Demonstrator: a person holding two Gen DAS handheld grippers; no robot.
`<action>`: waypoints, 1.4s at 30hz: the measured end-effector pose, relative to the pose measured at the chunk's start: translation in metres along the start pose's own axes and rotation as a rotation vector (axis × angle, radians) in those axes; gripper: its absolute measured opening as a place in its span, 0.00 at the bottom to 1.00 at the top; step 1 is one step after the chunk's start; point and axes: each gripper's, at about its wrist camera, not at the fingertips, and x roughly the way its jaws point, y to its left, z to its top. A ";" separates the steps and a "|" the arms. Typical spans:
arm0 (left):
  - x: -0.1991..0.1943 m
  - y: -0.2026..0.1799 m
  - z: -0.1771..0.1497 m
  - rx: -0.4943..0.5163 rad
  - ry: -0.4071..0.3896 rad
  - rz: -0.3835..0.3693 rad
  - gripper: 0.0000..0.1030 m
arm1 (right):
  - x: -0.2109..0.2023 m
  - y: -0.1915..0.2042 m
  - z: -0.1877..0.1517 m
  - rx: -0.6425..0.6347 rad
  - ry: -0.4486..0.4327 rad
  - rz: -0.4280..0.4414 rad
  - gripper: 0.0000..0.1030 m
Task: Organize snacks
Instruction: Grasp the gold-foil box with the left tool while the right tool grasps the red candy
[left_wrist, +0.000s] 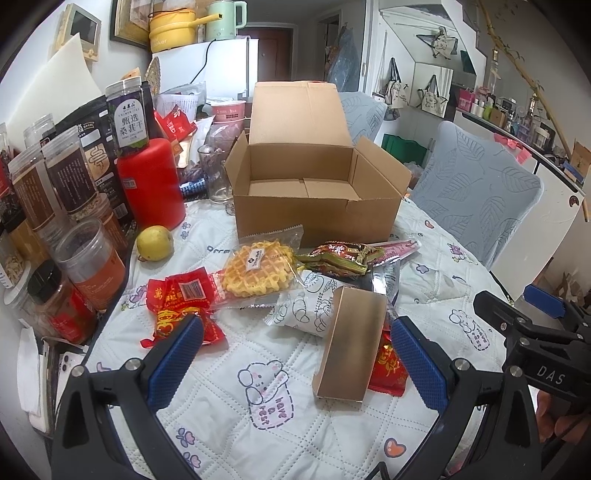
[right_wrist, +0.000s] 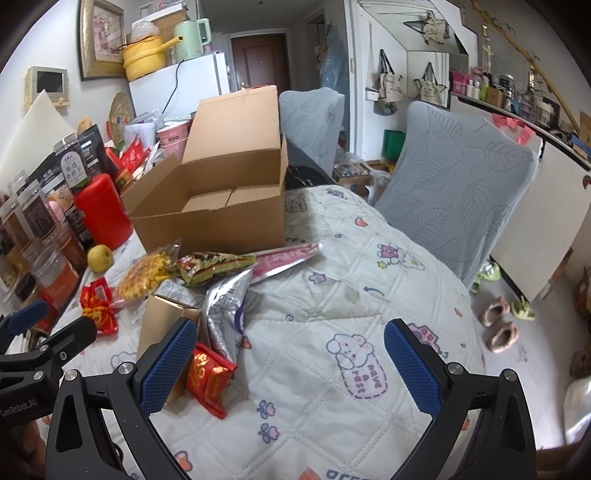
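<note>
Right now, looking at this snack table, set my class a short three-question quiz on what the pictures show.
1. True or false: the cardboard box already has snacks in it.
2. Which lies nearest the left gripper? A) the yellow fruit B) the gold carton C) the red canister
3. Fill in: the waffle is sealed in a clear ____.

Key
1. False: what shows of the inside is bare.
2. B
3. Wrapper

The right gripper, like the left, is open and holds nothing.
</note>
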 end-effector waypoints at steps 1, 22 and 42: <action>0.001 0.000 -0.001 -0.003 0.004 -0.005 1.00 | 0.000 -0.001 -0.001 0.000 0.001 0.002 1.00; 0.058 -0.028 -0.021 0.004 0.170 -0.059 1.00 | 0.041 -0.033 -0.025 0.010 0.114 0.046 1.00; 0.101 -0.030 -0.033 -0.012 0.269 -0.090 0.46 | 0.058 -0.028 -0.028 -0.014 0.156 0.074 1.00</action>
